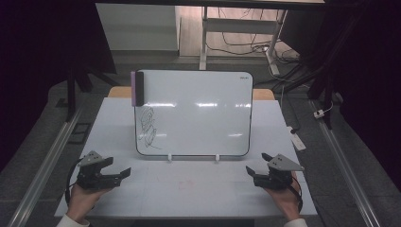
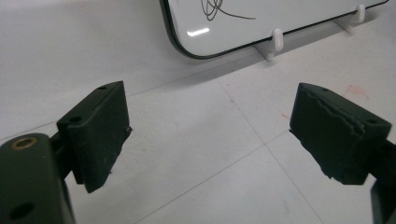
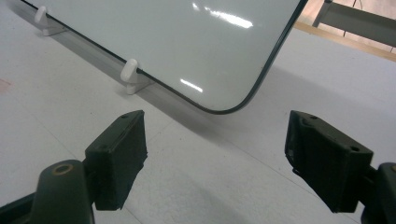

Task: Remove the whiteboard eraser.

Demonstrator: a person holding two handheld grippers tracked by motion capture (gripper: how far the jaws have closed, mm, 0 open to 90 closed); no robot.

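A small whiteboard (image 1: 194,113) stands tilted on two white clip feet (image 1: 170,158) in the middle of the table, with dark scribbles (image 1: 147,127) on its left side. An eraser (image 1: 138,88) with a purple back sticks to its top left corner. My left gripper (image 1: 118,168) rests near the table's front left, open, with nothing between its jaws. My right gripper (image 1: 257,164) sits at the front right, open too and empty. The left gripper view has the board's lower corner (image 2: 187,44) and one foot (image 2: 276,39) ahead of my jaws (image 2: 210,133). Ahead of my right gripper (image 3: 215,158) is the board's other lower corner (image 3: 224,105).
The white table top (image 1: 189,189) spreads in front of the board with faint red marks (image 1: 187,183) near its middle. A white tag (image 1: 298,141) lies at the table's right edge. Metal rails (image 1: 47,161) run along both sides, and cables (image 1: 246,47) lie on the floor beyond.
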